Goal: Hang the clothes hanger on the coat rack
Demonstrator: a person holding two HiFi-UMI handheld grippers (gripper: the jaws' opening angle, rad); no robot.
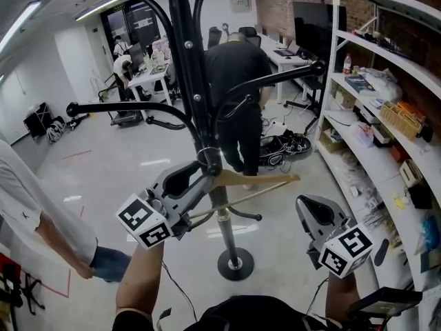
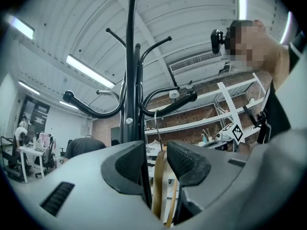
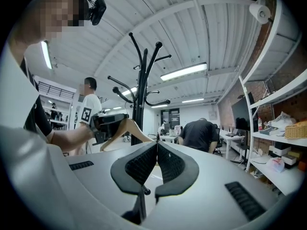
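No word, number or brand name can be read anywhere. The only sign-like marks are black-and-white square marker patterns on the cubes of the left tool [image 1: 201,174] and the right tool [image 1: 310,209]. Print on goods on the shelf [image 1: 393,57] is too small to read

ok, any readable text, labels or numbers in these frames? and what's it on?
No readable text in any view.
left marker cube: black-and-white square pattern only, no letters or digits.
right marker cube: the same, pattern only.
book: cover print too small to read.
bottle: label too small to read.
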